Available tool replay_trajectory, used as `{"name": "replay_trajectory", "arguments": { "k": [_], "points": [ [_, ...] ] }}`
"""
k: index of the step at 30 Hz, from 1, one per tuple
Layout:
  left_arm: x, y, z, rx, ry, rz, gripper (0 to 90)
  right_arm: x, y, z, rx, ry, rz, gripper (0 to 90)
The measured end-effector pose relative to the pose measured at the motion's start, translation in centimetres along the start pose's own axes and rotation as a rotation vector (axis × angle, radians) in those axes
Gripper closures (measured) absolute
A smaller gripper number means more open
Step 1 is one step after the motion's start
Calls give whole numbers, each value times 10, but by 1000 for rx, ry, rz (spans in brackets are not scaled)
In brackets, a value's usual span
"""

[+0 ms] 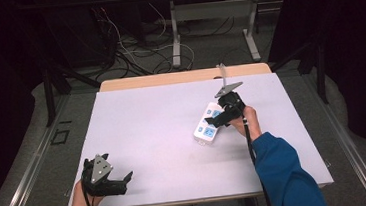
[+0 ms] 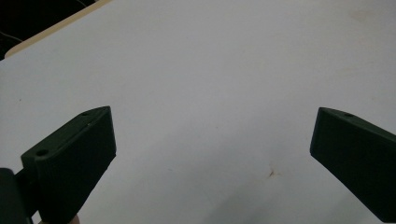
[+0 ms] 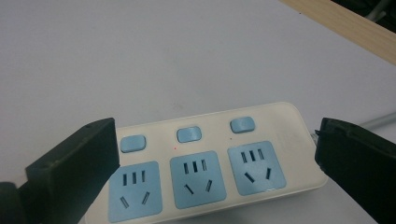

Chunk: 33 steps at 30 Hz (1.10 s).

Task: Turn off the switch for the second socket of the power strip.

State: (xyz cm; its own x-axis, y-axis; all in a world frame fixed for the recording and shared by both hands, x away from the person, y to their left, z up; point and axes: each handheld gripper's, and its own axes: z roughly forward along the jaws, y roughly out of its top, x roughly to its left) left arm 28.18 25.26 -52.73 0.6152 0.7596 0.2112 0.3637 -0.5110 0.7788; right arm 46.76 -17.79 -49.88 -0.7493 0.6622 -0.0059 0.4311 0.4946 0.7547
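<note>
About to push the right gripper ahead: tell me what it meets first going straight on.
Likely the white power strip: the right gripper has its open jaws on either side of it, pointing at the blue sockets. Depth is unclear.

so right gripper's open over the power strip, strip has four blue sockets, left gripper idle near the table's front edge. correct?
One thing is off: the power strip has three blue sockets, not four, each with a blue switch above it, as the right gripper view shows. The rest holds: the right gripper is open over the strip, and the left gripper sits idle near the table's front edge.
</note>
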Motion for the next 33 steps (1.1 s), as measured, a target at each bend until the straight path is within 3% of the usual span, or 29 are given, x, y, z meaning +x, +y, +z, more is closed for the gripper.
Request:
{"name": "replay_trajectory", "arguments": {
  "k": [25, 32, 33],
  "points": [
    [0, 1, 2, 0, -8, 3, 3, 0, 5, 15, 6, 20, 10, 4],
    [-1, 2, 4, -2, -13, 1, 3, -1, 5, 13, -13, 22, 15, 208],
    [-1, 2, 3, 0, -13, 2, 3, 0, 4, 13, -14, 18, 29, 298]
  ]
}}
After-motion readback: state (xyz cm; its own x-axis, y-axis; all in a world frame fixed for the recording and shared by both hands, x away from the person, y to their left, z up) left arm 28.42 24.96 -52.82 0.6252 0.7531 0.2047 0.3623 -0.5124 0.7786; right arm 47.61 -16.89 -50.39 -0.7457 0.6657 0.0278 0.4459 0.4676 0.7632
